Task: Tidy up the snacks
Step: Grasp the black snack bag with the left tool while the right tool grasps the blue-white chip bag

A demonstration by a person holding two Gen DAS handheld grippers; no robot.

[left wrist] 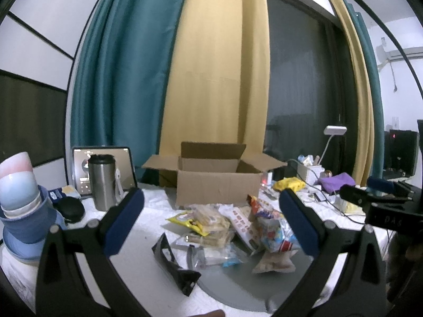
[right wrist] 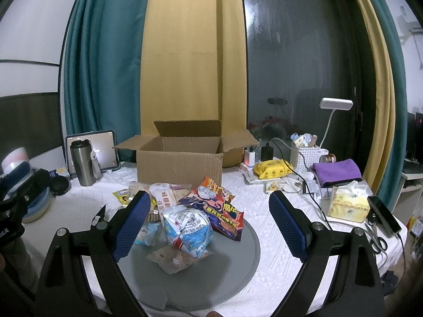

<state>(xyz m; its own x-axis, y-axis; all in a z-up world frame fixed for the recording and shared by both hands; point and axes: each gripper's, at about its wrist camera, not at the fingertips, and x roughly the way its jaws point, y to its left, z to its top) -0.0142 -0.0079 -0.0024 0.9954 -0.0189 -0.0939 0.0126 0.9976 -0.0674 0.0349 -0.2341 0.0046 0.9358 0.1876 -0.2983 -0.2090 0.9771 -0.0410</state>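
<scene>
A pile of snack packets (left wrist: 238, 227) lies on the white tablecloth, partly on a round grey mat (right wrist: 232, 261). In the right wrist view I pick out a blue-and-white bag (right wrist: 187, 229), a dark purple-and-orange bag (right wrist: 216, 208) and a brownish packet (right wrist: 173, 259). Behind the pile stands an open, empty-looking cardboard box (left wrist: 216, 179) (right wrist: 179, 158). My left gripper (left wrist: 211, 222) hovers open above the pile, nothing between its blue pads. My right gripper (right wrist: 206, 224) is open too, over the bags. A black wrapper (left wrist: 171, 266) lies left of the pile.
A steel tumbler (left wrist: 101, 182) and a tablet (left wrist: 79, 163) stand at the back left, stacked cups (left wrist: 18, 185) at the left edge. On the right are a yellow pack (right wrist: 272, 169), purple cloth (right wrist: 337, 171), tissue box (right wrist: 349, 203), phone (right wrist: 383, 216), lamp (right wrist: 335, 104) and cables.
</scene>
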